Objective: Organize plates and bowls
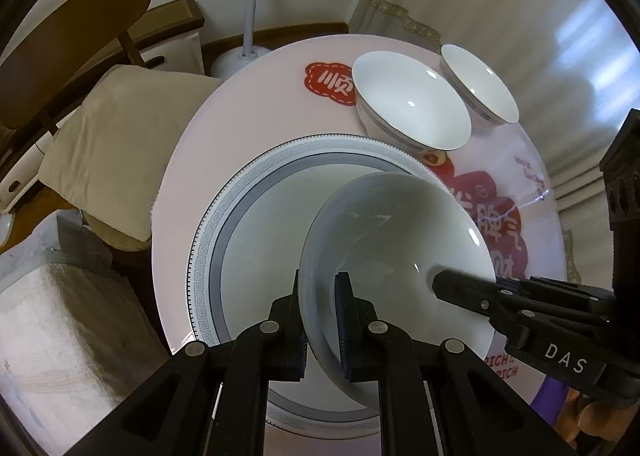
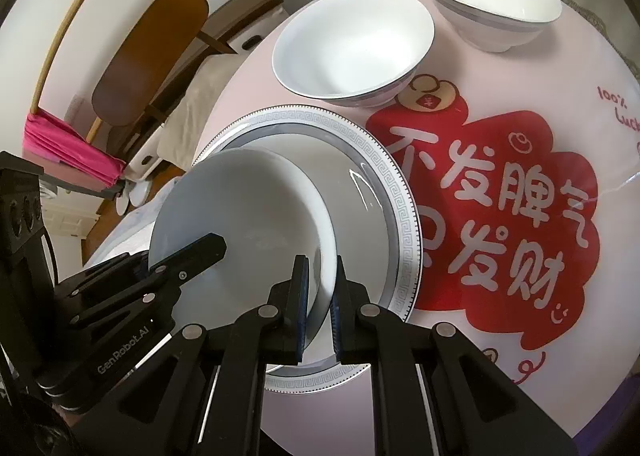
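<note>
My left gripper (image 1: 318, 320) is clenched on the near rim of a glossy white ceramic bowl (image 1: 400, 252), one pad inside the wall and one outside; my right gripper (image 2: 320, 300) is clamped the same way on the opposite rim of that bowl (image 2: 244, 224). The bowl sits tilted over a large white porcelain plate with a grey Greek-key band (image 1: 248, 192), whether touching it or just above I cannot tell. Past the plate, two more white bowls with a grey band under the rim, the nearer bowl (image 1: 412, 108) and the farther bowl (image 1: 480, 84), stand upright, side by side, unstacked. All sit on a round table under a smooth pink cloth with red printed characters (image 2: 496, 208). My read: early-to-mid task, one bowl going onto the plate, two bowls left to nest.
</note>
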{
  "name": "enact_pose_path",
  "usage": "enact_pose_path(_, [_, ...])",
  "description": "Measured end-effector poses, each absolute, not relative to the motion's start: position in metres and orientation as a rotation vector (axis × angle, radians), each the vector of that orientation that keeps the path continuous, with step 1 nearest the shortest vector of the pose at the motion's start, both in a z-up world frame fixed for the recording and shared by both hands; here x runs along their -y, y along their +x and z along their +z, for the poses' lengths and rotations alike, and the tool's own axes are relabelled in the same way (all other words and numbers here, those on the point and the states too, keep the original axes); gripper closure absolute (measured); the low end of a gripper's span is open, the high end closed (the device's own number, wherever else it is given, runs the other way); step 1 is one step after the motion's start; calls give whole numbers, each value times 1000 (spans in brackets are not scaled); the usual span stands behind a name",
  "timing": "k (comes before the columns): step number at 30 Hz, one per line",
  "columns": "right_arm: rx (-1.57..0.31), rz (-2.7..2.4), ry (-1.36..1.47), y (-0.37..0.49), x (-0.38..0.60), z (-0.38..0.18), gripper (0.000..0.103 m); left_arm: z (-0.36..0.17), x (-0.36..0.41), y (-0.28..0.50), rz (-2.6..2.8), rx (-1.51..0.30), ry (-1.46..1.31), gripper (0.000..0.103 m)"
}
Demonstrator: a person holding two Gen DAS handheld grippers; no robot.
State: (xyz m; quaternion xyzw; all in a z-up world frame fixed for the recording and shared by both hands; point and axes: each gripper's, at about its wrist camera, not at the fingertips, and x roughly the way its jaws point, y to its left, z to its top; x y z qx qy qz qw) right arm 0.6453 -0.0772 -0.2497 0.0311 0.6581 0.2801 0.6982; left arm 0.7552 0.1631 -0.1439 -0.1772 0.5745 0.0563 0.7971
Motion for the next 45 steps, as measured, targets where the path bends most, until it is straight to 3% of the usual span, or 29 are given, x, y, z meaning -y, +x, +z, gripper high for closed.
enact_pose_path(12, [-1460, 629, 71, 646, 69, -254, 93, -142, -166, 755, 124, -1222, -399, 95])
enact_pose_path(22, [-1347, 645, 89, 666, 79, -210, 93, -93, -159, 767, 112, -1086, -372, 95])
enact_pose_path(31, [-1252, 594, 115, 733, 109, -184, 93, -70, -135, 829, 61, -1026, -346, 95])
enact_pose_path(45, [-1262, 538, 100, 853, 178, -214, 93, -107, -61, 958, 64, -1117, -384, 94])
